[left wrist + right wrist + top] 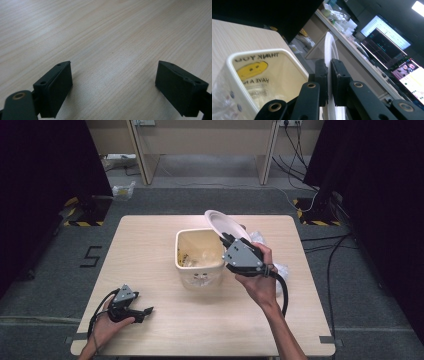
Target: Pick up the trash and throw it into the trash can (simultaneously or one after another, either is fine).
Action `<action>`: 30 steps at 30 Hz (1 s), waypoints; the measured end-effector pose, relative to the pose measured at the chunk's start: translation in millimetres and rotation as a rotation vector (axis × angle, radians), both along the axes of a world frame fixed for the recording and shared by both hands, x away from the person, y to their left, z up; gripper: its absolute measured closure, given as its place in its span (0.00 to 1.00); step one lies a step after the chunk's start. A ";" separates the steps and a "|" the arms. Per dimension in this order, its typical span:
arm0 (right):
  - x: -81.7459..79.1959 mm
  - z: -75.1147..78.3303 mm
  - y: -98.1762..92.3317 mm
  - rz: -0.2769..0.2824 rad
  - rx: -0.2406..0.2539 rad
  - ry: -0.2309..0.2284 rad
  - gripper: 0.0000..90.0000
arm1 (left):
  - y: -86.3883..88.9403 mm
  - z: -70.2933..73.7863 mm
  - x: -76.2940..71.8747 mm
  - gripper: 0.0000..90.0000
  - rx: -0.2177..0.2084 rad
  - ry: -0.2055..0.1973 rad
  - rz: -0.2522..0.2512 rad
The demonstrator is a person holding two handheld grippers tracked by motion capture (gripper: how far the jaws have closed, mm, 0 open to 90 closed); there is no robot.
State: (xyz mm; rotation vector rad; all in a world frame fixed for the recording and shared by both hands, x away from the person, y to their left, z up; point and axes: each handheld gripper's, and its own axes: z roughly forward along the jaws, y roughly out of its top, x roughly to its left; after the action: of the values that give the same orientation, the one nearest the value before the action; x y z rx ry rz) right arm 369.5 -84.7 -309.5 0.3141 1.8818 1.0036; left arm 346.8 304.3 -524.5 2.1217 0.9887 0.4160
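black jaws of the right gripper [329, 82] are clamped on the rim of one white paper plate [329, 50], which stands edge-on between the pads in the right gripper view. from above, that plate [226, 226] is held tilted in the air over the far right corner of one cream bin [199, 256], which stands near the middle of the table [150, 245] and is lined with a clear bag printed with a smiley face. scraps lie inside the bin, though what they are is too small to tell. by my reading, the step in hand is tipping or dropping the plate into the bin; the next move calls for bringing it over the opening and letting the jaws part. crumpled clear plastic [260, 239] lies behind the right hand. near the front left corner, the left gripper [131, 310] rests idle, jaws wide apart over bare wood with nothing between them.
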 end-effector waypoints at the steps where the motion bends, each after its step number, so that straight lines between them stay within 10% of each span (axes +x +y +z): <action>1: 0.7 1.7 6.9 0.022 0.006 0.005 0.94 | 0.0 0.0 0.0 0.14 0.000 0.000 0.000; 17: 3.4 -10.7 68.1 0.173 -0.033 0.058 0.94 | -0.1 -0.1 -0.1 0.14 -0.001 0.001 0.000; 30: 14.1 -30.3 73.1 0.182 -0.027 0.132 0.94 | -0.1 -0.1 -0.2 0.15 -0.002 0.000 0.002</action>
State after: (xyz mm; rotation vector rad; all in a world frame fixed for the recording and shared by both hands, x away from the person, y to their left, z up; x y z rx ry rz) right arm 383.6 -11.6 -339.9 0.2000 2.0711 1.1003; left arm 346.6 304.1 -524.6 2.1192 0.9904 0.4162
